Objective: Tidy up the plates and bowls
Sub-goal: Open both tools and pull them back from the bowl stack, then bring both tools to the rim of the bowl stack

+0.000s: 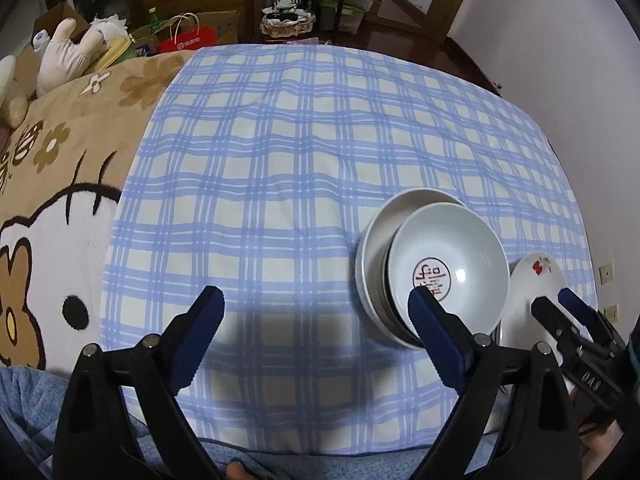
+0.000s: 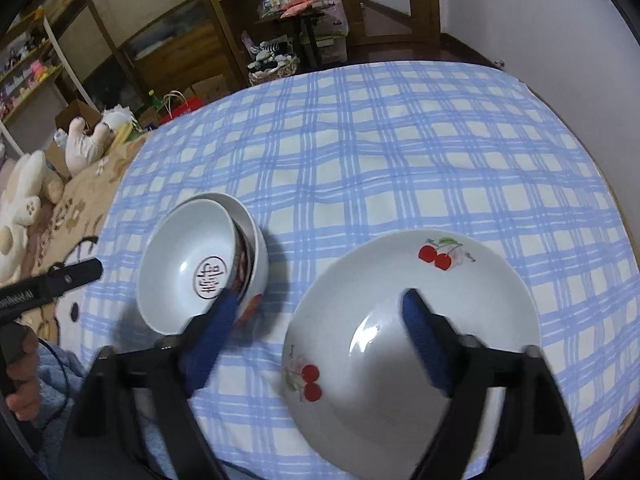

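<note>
Two white bowls are nested in a tilted stack (image 1: pixel 440 256) on the blue checked cloth (image 1: pixel 280 152); the upper bowl (image 2: pixel 188 264) has a red round mark inside. Just to the right of them lies a white plate (image 2: pixel 380 280) with cherry prints. My left gripper (image 1: pixel 316 304) stands open over bare cloth, its right finger in front of the bowls' near rim. My right gripper (image 2: pixel 320 308) is open too, holding nothing, with its right finger above the plate and its left finger beside the bowls. In the left wrist view the right gripper (image 1: pixel 554 302) hovers over the plate (image 1: pixel 532 280).
A brown cartoon blanket (image 1: pixel 60 184) with plush toys (image 2: pixel 24 200) lies left of the cloth. Blue fleece (image 1: pixel 24 392) covers the near edge. Beyond the far edge are bags, a basket (image 1: pixel 286 26) and shelves. A hand (image 2: pixel 22 364) holds the left gripper's handle.
</note>
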Motion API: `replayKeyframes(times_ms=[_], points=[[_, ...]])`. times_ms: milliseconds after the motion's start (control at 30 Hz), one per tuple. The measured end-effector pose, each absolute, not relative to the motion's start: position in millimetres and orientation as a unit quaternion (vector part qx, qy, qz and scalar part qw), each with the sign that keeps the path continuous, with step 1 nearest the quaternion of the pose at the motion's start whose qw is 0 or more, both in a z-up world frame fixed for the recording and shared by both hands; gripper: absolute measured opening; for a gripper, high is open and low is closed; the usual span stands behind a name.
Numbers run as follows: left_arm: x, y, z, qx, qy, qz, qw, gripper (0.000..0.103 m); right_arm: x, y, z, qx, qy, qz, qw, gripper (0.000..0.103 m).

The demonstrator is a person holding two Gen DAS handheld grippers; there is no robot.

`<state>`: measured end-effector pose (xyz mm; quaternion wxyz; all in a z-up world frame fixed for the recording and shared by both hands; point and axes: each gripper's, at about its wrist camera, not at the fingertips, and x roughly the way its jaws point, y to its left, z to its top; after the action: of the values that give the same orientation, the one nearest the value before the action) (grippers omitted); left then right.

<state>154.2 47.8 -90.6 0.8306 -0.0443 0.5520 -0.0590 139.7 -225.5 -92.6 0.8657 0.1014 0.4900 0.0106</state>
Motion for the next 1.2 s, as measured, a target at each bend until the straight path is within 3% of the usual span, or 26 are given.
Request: replayKeyframes(times_ms=[1200], points=[[192.2,41.2,-118.2,-0.001,0.589,-0.046,0.807,0.093,158.5,-212.1,-127.8,0.089,0.488,0.017,0.868,0.095]])
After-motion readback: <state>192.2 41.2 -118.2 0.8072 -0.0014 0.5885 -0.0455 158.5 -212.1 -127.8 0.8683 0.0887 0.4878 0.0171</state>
